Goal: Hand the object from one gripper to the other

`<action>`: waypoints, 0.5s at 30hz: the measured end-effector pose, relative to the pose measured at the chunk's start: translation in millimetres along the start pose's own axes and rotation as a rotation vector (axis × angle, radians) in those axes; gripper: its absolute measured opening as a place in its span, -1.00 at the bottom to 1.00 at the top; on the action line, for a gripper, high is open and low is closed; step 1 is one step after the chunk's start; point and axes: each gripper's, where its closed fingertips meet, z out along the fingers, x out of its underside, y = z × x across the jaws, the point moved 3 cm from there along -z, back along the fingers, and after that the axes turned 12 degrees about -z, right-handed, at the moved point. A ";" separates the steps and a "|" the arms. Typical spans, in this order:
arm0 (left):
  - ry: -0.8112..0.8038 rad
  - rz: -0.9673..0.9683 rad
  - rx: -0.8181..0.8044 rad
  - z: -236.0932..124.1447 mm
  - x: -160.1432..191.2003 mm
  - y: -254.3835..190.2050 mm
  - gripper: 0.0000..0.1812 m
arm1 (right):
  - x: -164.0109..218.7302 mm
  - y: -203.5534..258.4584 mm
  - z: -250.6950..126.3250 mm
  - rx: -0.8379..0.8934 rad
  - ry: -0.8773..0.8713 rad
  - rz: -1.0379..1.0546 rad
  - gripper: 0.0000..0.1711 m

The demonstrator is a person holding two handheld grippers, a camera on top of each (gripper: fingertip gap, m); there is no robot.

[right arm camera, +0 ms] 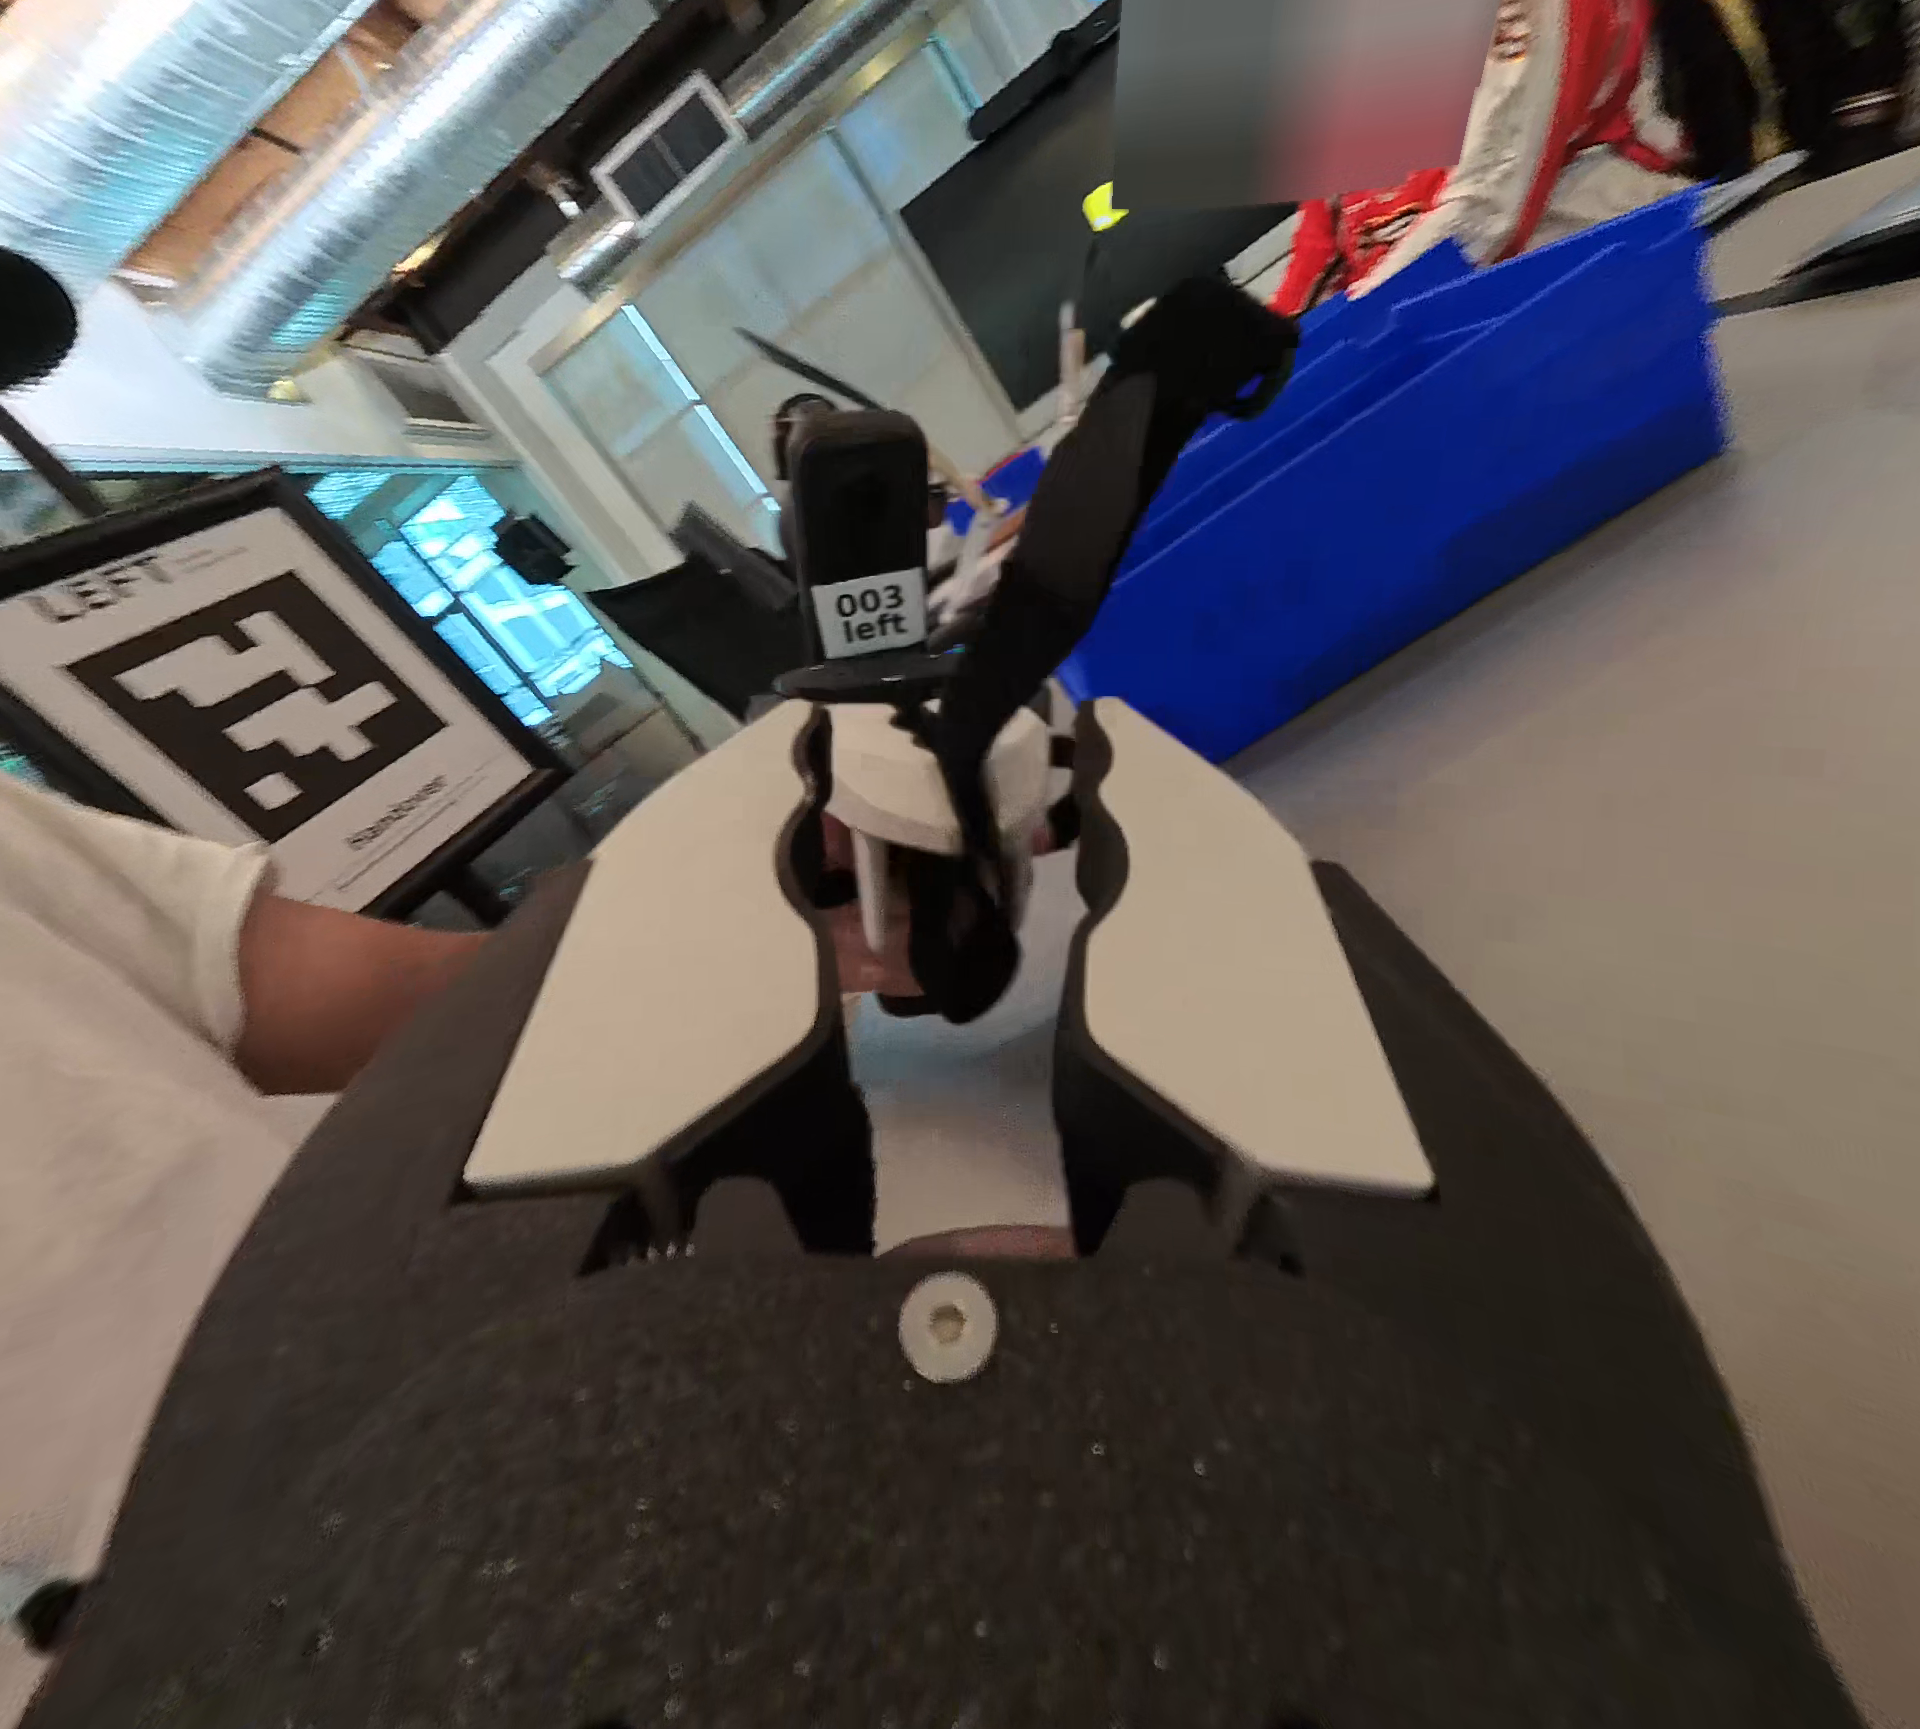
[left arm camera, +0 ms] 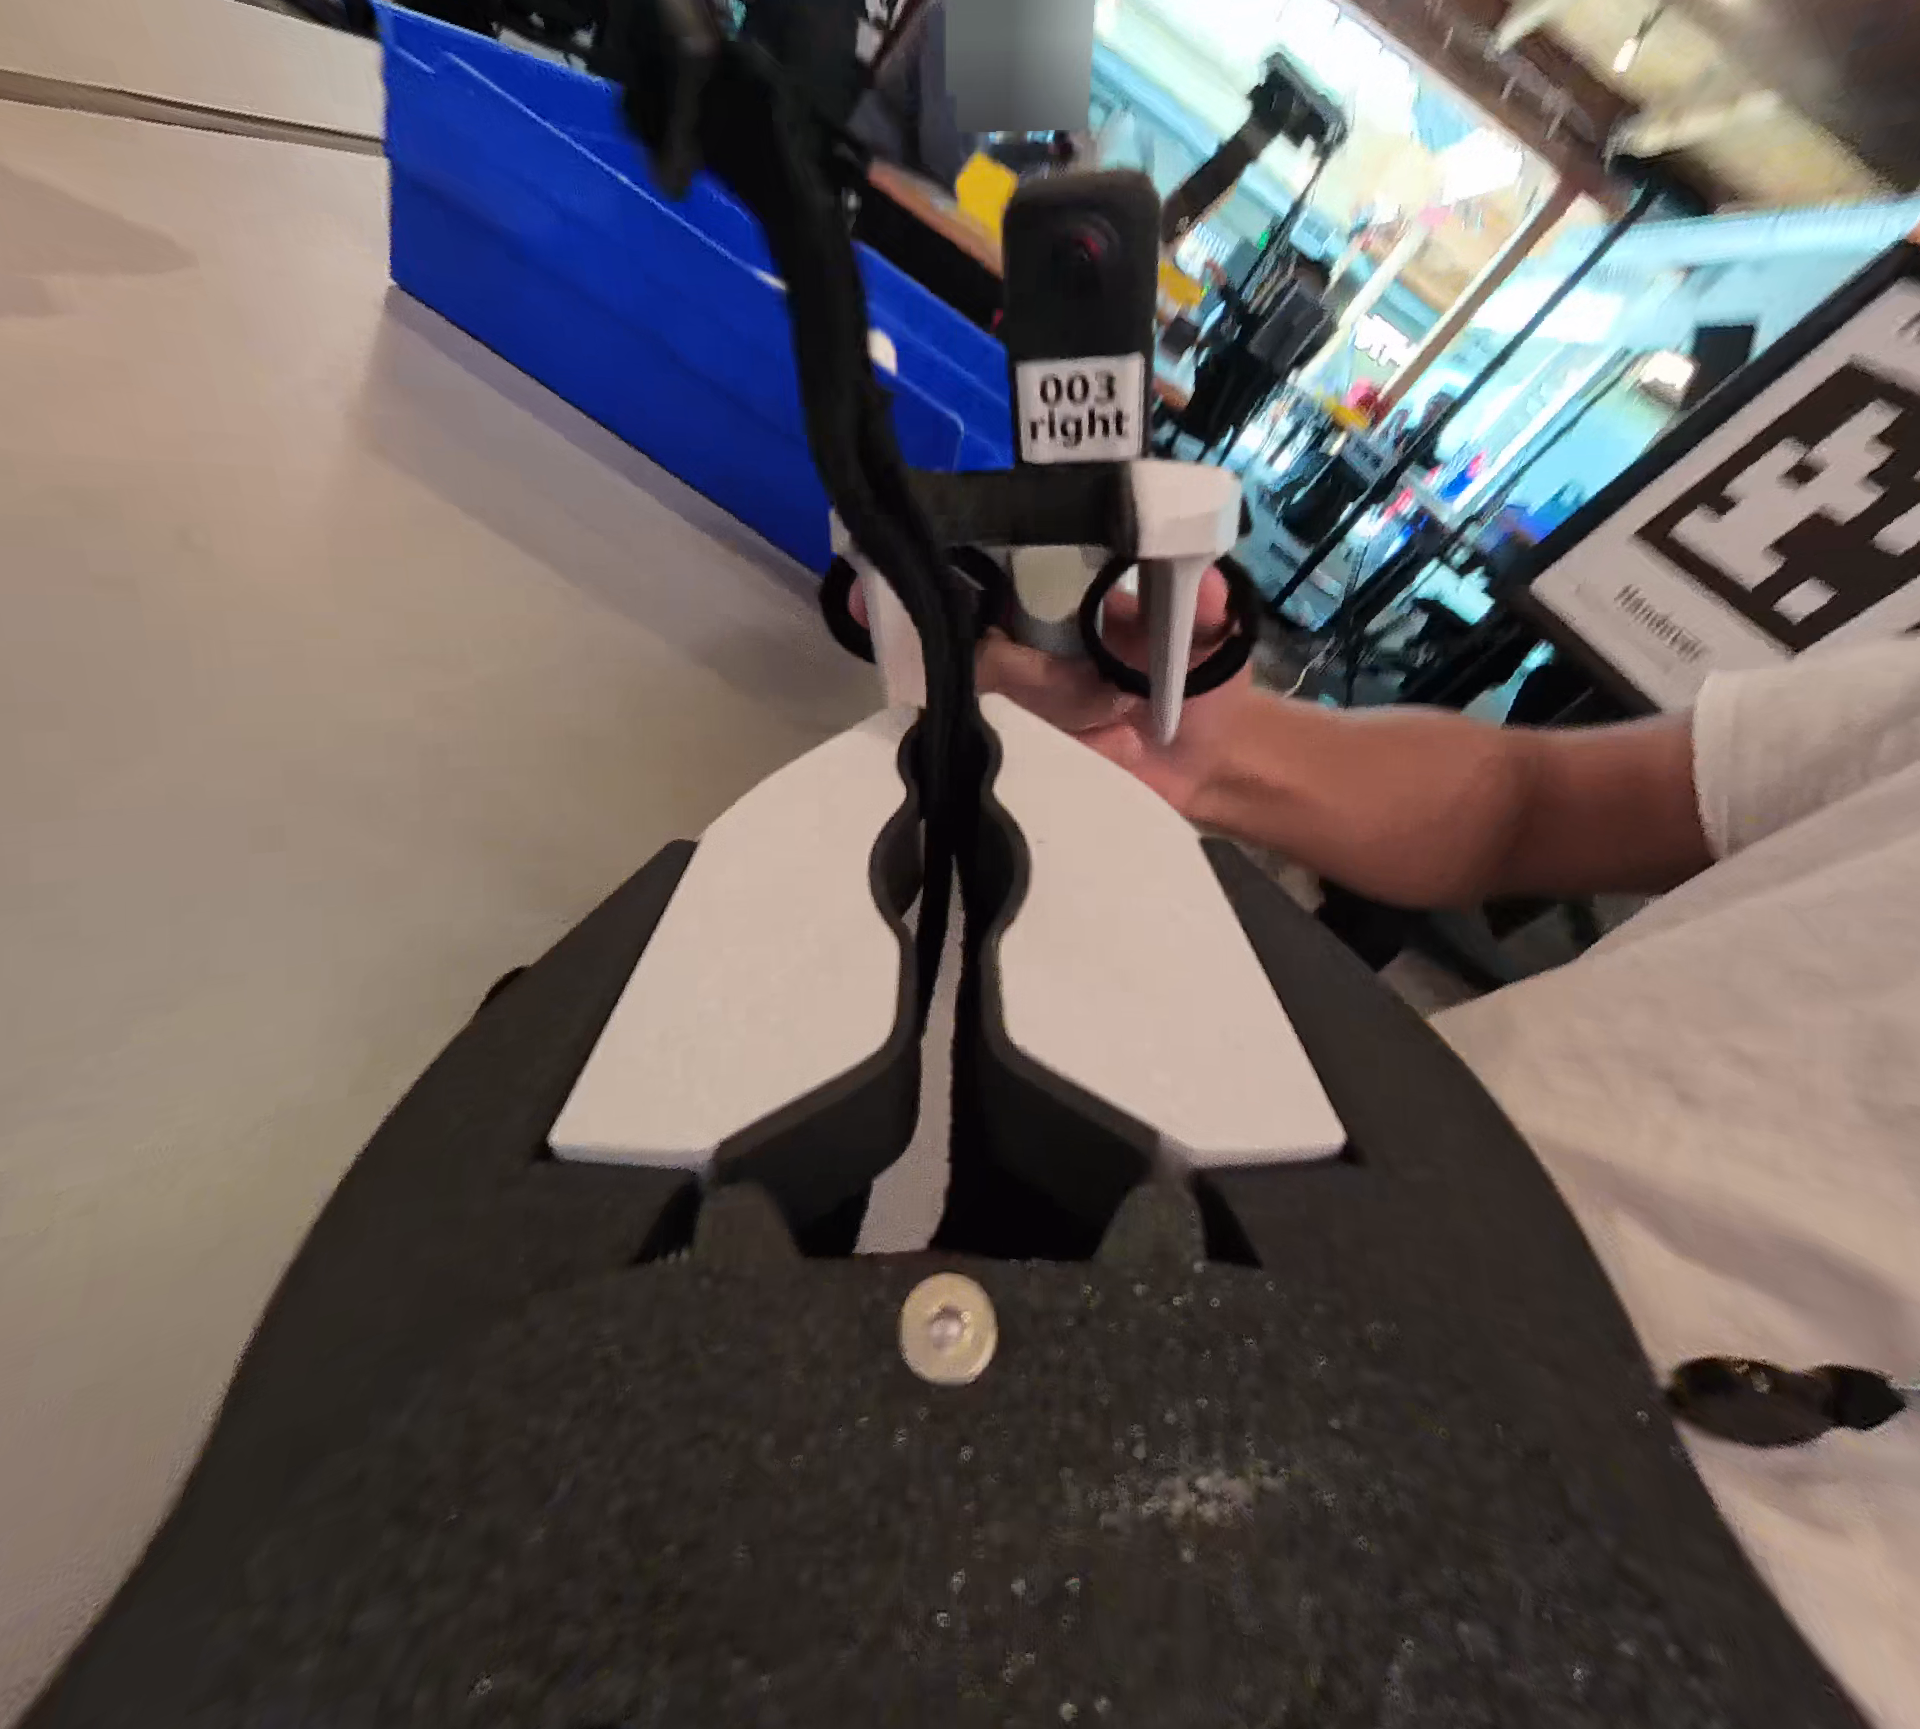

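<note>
Rising above the blue bin (left arm camera: 623, 308), the black strap (left arm camera: 831, 329) stood pinched in the left gripper (left arm camera: 951, 806), while the right gripper (right arm camera: 951, 775), jaws parted, faced its lower end.

A pale grey tabletop (left arm camera: 260, 640) fills the near ground, with a blue plastic bin (left arm camera: 582, 266) standing on it toward its far edge. Beyond, a framed board with a black-and-white square marker (right arm camera: 249, 703) leans upright. Silver ventilation ducts (right arm camera: 312, 48) run under a ceiling of exposed wood. Tall glass panels (right arm camera: 665, 391) and windows let in bright daylight. Cluttered workbenches and black stands (left arm camera: 1351, 391) crowd the far side of the room.
</note>
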 end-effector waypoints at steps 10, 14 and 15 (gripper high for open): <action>-0.293 -0.246 0.293 -26.7 -34.6 -8.0 -0.96 | 63.1 25.9 37.7 -0.092 0.290 0.031 -0.44; -0.286 -0.225 0.336 -22.5 -32.3 -17.3 -0.95 | 66.0 31.5 46.9 -0.097 0.271 0.015 -0.59; -0.278 -0.217 0.337 -20.6 -31.2 -19.0 -0.95 | 66.0 31.2 46.9 -0.097 0.268 0.007 -0.71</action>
